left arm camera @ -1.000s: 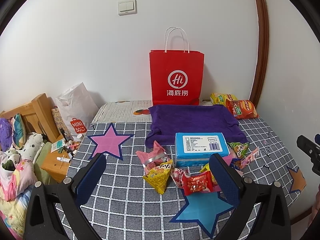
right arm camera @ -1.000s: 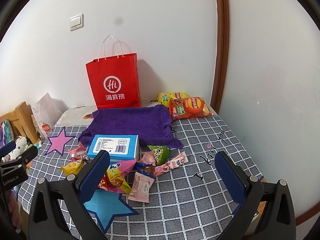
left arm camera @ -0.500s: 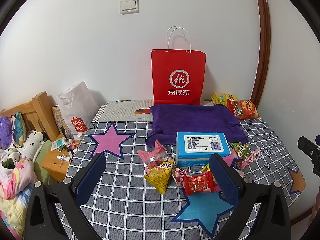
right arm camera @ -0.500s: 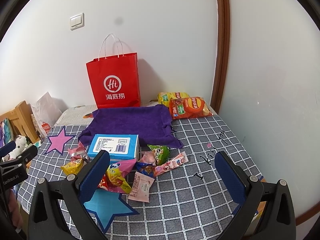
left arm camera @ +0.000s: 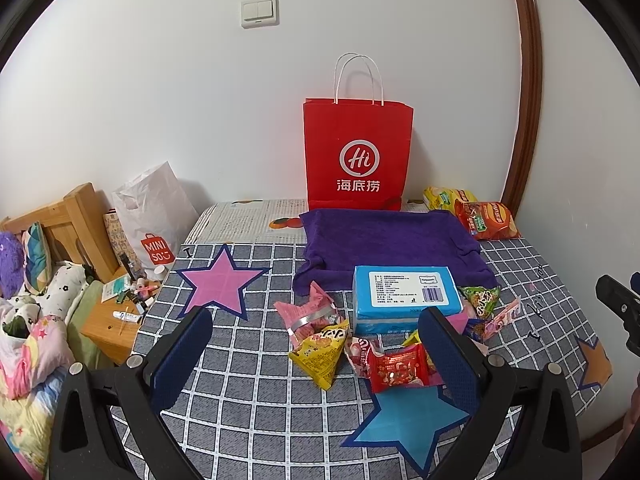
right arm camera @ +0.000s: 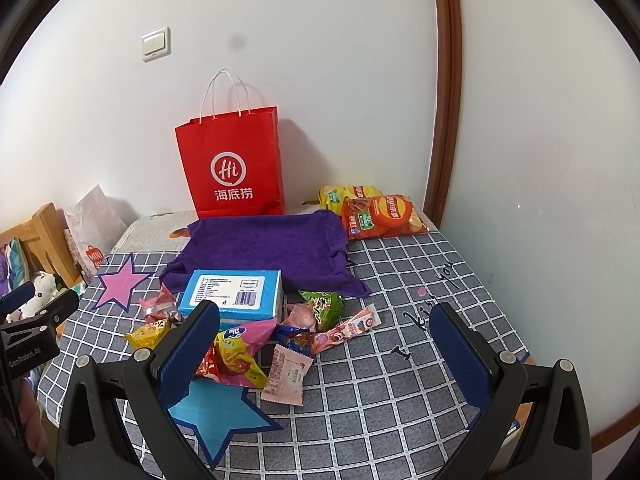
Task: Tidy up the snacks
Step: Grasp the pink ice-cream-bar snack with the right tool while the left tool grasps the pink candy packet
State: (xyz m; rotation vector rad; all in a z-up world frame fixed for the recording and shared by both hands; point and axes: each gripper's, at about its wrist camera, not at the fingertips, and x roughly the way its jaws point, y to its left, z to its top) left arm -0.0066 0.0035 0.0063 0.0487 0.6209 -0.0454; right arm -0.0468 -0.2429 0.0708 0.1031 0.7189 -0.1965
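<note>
A: Snacks first: nearly all of them sit in a loose heap at the centre of both views, on the checked cloth of the counter (right arm camera: 400,392). The heap crowds the front of the blue box (left arm camera: 406,294), with a yellow triangular packet (left arm camera: 320,354) and a red wrapped sweet (left arm camera: 398,370) lowest in the left wrist frame.

B: Anything sorted yet?

A: Hard to call. Two crisp bags, an orange one (right arm camera: 380,216) and a yellow one (right arm camera: 346,196) behind it, lie together right of centre, just beside the purple towel (right arm camera: 268,244). That could be a start (or simply where they were left). The towel is bare, and I cannot see inside the red paper bag (right arm camera: 232,164) standing against the wall in the upper middle.

B: And the claws?

A: The left claw (left arm camera: 316,360) is spread wide and holds nothing; it hangs above the near edge, the heap showing between its fingers. The right claw (right arm camera: 324,352) is equally wide and empty, with a pale pink sachet (right arm camera: 286,374) and a pink stick packet (right arm camera: 346,330) between its fingers, neither touched.

B: So the verdict?

A: I judge the task barely begun: the whole heap remains to be picked apart, piece by piece.
</note>
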